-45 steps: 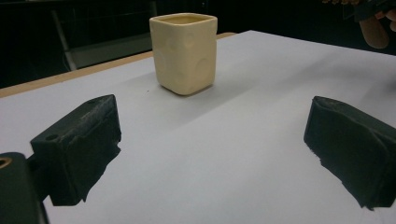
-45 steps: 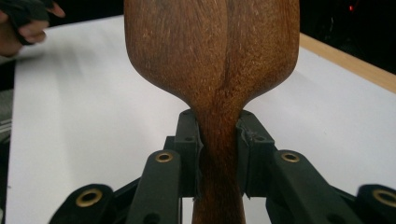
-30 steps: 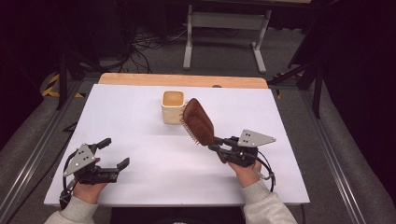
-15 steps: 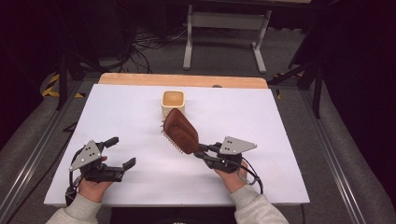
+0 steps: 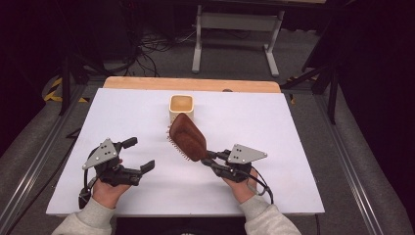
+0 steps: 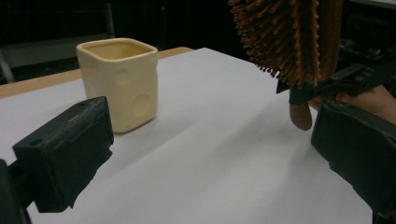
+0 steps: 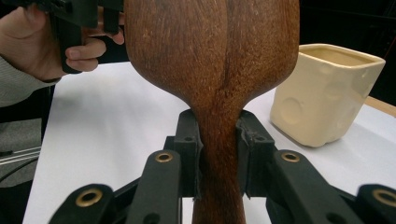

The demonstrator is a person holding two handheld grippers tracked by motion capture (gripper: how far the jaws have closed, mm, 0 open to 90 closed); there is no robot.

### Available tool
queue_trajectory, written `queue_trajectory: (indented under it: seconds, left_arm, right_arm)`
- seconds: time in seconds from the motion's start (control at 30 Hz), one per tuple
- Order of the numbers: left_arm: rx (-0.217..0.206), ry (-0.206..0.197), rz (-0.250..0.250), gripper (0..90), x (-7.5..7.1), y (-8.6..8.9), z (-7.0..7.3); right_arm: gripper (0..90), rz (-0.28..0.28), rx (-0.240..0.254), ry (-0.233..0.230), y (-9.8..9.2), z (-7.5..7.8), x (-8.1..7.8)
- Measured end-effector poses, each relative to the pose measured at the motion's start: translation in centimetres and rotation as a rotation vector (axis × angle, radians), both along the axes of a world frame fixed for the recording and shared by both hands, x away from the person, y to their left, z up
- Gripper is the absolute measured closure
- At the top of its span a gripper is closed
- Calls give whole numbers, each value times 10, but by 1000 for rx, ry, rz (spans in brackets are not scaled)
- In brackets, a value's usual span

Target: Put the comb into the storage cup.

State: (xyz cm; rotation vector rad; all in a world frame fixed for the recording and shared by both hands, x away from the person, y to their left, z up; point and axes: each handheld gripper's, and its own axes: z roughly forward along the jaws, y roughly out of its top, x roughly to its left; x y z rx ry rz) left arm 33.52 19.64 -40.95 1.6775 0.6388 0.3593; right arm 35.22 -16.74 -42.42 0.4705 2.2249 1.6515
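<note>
Since the frame one second back, the right gripper (image 5: pixel 211 157) has carried the wooden hairbrush (image 5: pixel 187 136) away from the cream ceramic cup (image 5: pixel 181 107) and toward the person's side of the white table (image 5: pixel 293 147); the left gripper (image 5: pixel 139 155) has shifted only slightly toward the cup.

Right gripper: jaws clenched on the brush's narrow neck, one pad on each side, as the right gripper view shows at the hairbrush (image 7: pixel 212 70) handle. Brush head is lifted off the table and tilted, wooden back up, bristles facing down and toward the left gripper. In the high view the head sits just in front of the cup, between cup and right gripper; contact with the cup cannot be told from that angle, but the left gripper view shows the hairbrush (image 6: pixel 285 37) bristles hanging clear of the sheet with the cup (image 6: pixel 120 81) apart from them.

Left gripper: jaws spread wide, nothing between them, hovering near the table well to the left of the cup.

Step in hand, as judged: transport of the brush, either a withdrawal from the cup or a reorientation before a hand-over.

Next move calls for: steady grip on the neck, head kept clear of the cup rim; if a hand-over, left jaws must line up on the wooden head edge, not the bristles.
</note>
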Motion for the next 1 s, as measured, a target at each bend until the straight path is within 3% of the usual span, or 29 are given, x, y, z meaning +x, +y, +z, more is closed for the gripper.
queue_trajectory:
  seconds: [0.1,0.43,1.0]
  left_arm:
    - [-16,7,-21,2,3,-8,5]
    - [-5,5,-75,6,10,-34,20]
    - [18,4,-102,8,21,-78,37]
  right_arm:
    - [727,-6,0,-4,2,0,0]
    - [727,-20,-1,-12,7,-2,1]
    - [727,-28,-5,-14,9,-4,0]
